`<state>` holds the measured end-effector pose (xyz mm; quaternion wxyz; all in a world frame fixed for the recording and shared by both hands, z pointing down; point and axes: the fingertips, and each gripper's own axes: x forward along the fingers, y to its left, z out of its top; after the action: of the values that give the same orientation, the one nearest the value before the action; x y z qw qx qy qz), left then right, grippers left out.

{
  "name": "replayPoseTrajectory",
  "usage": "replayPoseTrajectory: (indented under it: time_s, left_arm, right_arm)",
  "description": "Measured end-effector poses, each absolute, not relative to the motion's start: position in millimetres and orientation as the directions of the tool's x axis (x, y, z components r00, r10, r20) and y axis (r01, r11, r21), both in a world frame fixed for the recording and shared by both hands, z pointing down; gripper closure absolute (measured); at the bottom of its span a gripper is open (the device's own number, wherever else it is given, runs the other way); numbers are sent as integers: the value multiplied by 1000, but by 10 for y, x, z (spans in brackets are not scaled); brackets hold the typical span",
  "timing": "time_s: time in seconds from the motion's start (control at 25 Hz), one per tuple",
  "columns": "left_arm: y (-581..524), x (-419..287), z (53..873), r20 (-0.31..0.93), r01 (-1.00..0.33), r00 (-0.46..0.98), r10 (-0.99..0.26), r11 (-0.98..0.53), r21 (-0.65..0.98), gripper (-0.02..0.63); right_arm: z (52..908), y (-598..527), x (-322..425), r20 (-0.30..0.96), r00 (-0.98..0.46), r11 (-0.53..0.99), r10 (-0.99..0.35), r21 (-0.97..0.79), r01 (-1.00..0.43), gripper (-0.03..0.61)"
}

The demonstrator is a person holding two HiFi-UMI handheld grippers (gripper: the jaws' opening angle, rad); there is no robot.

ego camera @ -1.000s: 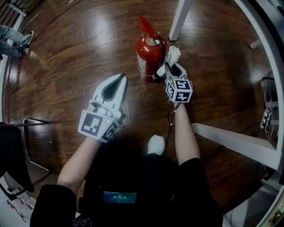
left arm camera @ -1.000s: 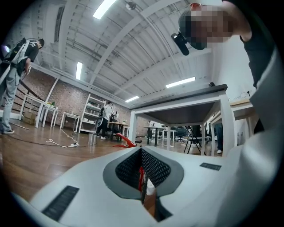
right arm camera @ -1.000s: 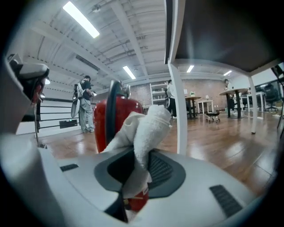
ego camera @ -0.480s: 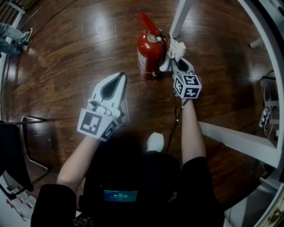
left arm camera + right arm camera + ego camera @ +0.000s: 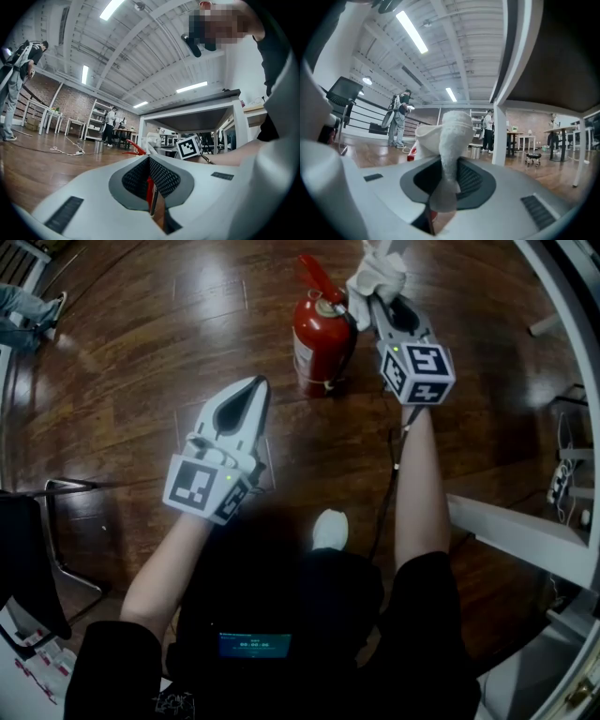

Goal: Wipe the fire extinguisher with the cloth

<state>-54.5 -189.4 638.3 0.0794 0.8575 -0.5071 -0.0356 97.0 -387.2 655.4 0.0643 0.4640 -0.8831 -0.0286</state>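
A red fire extinguisher (image 5: 321, 341) with a red handle stands upright on the wooden floor, top centre in the head view. My right gripper (image 5: 377, 298) is shut on a white cloth (image 5: 376, 276), which bunches at the jaw tips just right of the extinguisher's top. In the right gripper view the cloth (image 5: 449, 140) rises from between the jaws and hides most of the extinguisher. My left gripper (image 5: 255, 387) is shut and holds nothing; it hovers to the lower left of the extinguisher. Through its jaws in the left gripper view a strip of the red extinguisher (image 5: 149, 191) shows.
A white table's leg (image 5: 392, 247) stands just behind the cloth, and its frame (image 5: 521, 538) runs along the right. A black chair (image 5: 37, 559) is at the left edge. A cable (image 5: 389, 486) trails along the floor by my right arm. People stand far across the room.
My right gripper has carried the cloth up and away along the extinguisher's right side, from its body to beside its top. The left gripper has barely moved.
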Motion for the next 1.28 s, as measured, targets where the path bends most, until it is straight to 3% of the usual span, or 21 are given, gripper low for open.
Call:
replayPoseTrajectory:
  time_s: [0.16,0.36,0.6,0.76,1.04,1.28]
  left_arm:
    - [-1887,-615,6386,29,-867,481,-876,-470,164,612]
    - [-1867,-712,6412,38,-872,473,-880,-462,164,612]
    - [-1787,-716,6463,49,-868,479,-877,-464,174,612]
    - [-1750,-719,6481,53,-865,487,-872,-472,173,612]
    - [-1672,-698,6517,62,-865,487,-871,-472,172,612]
    - [-1590,-736,6476,51,-861,496,-867,-483,158,612]
  right_arm:
    - [6863,-3935,831,155,-561,581,-813,156,-799,483]
    - [7311,-4091,1105,205,-484,506,-851,71,-860,486]
    - [8689,-3840,1192,479,-403,462,-780,6,-887,489]
    - [9274,-3537,1143,587,-385,451,-712,-38,-892,489]
    - [9156,-3515,1192,567,-408,454,-716,-65,-888,486]
    - [8154,-3635,1579,301,-425,403,-854,-135,-905,486]
